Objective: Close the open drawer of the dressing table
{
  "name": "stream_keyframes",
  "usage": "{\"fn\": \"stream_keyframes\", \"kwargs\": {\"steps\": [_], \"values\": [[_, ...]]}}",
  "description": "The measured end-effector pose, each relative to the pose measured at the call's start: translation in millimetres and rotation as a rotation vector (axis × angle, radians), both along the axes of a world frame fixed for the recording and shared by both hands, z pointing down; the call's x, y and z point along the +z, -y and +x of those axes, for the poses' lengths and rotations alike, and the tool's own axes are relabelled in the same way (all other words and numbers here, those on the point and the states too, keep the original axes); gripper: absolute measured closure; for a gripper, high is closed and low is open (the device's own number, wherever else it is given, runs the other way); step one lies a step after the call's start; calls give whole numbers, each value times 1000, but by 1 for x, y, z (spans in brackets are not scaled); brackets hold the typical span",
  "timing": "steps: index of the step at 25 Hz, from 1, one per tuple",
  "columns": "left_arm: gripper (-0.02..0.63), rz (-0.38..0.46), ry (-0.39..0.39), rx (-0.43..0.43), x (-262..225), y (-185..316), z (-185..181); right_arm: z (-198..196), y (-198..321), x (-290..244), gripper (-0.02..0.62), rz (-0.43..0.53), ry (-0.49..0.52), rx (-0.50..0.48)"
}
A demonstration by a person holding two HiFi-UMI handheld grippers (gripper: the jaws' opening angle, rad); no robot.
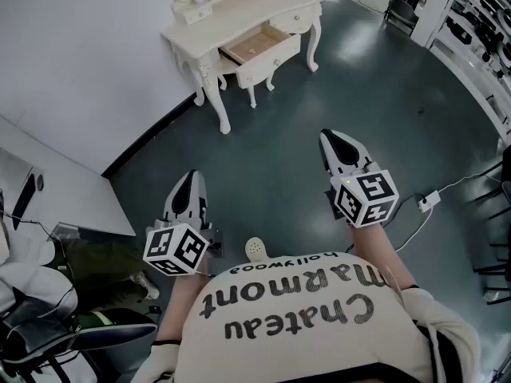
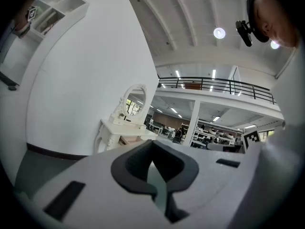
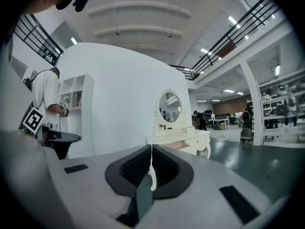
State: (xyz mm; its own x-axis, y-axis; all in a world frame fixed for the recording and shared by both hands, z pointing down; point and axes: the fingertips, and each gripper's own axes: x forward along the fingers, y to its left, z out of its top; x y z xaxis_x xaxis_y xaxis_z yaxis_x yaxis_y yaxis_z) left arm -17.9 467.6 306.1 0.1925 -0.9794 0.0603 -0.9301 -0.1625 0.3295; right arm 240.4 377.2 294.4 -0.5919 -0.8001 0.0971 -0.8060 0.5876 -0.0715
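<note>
A cream dressing table (image 1: 239,18) stands against the white wall, far ahead of me. Its open drawer (image 1: 257,46) juts out toward the floor, and its wooden inside shows. Both grippers hover over the dark floor, well short of the table. My left gripper (image 1: 192,175) is shut and holds nothing. My right gripper (image 1: 328,137) is shut and empty too. The left gripper view shows the table (image 2: 121,133) and its oval mirror (image 2: 135,102) beyond the shut left gripper (image 2: 152,159). In the right gripper view the open drawer (image 3: 177,146) lies just past the shut right gripper (image 3: 151,151).
A white panel (image 1: 68,194) and a dark chair (image 1: 48,333) sit at my left. A white cable with a plug box (image 1: 428,200) trails over the floor at right. Shelving (image 1: 479,22) lines the far right. Another person (image 3: 45,99) stands by white shelves.
</note>
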Motion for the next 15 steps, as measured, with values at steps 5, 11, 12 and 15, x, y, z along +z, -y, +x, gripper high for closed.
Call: {"fn": "stream_keyframes", "kwargs": {"steps": [5,11,12,15], "values": [[598,2,-19,-8,2,9,-12,-10,10,4,566,-13,-6,1],[598,1,-34,-11,-1,27,-38,-34,32,3,566,-21,12,5],[598,1,-35,-11,-2,32,-44,-40,38,2,566,-24,17,5],[598,4,-32,-3,-4,48,-62,-60,54,-1,566,-24,40,9]]}}
